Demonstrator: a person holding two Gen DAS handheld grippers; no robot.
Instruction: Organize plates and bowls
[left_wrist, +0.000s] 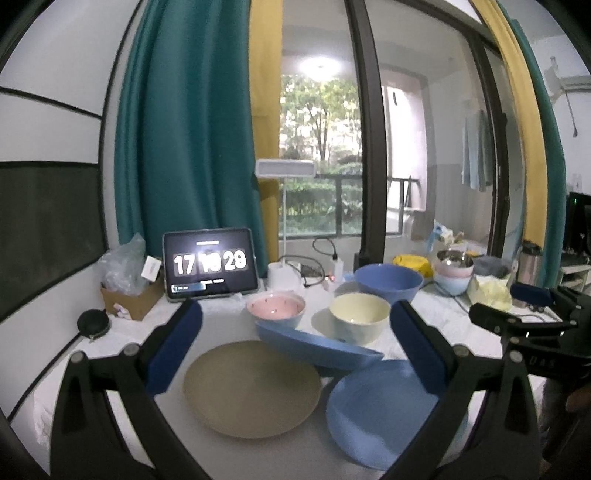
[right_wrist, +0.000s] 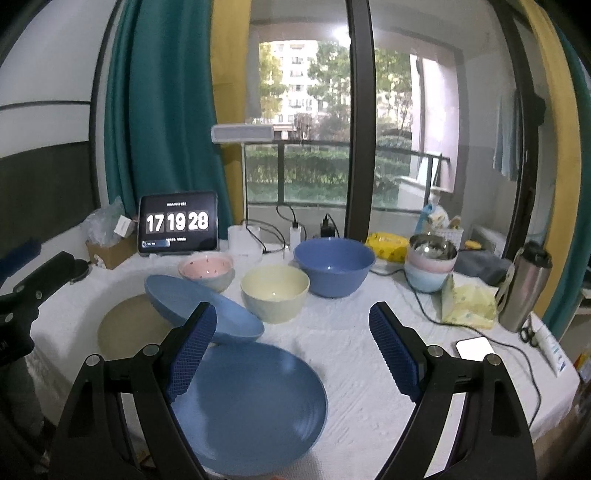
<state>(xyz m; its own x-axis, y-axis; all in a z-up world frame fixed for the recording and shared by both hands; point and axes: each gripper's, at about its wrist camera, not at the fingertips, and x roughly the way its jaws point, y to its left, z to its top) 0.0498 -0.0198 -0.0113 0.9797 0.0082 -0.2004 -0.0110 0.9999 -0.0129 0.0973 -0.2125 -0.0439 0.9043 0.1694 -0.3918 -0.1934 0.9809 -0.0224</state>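
1. We hold both tools above the near edge of the white-clothed table (right_wrist: 354, 354). The left gripper (left_wrist: 295, 347) has its jaws spread wide with nothing between them, and the right gripper (right_wrist: 291, 347) is likewise spread wide and holds nothing.
2. The plates lie nearest us: a tan plate (left_wrist: 251, 387) on the left, a flat blue plate (right_wrist: 251, 406) to its right, and a tilted blue plate (right_wrist: 199, 310) propped between them, one edge resting on the flat one.
3. The bowls sit further back: a pink bowl (right_wrist: 207, 271), a cream bowl (right_wrist: 275, 291), and a large blue bowl (right_wrist: 334, 264) on the right. A stack of bowls (right_wrist: 430, 266) stands far right.
4. We judge the plates light, stiff and smooth, likely plastic, so slippery at the rim.
5. We would pinch the tilted plate at its raised rim, since that edge is clear of the cloth.
6. The bowls look best taken across one wall, one pad inside and one outside.
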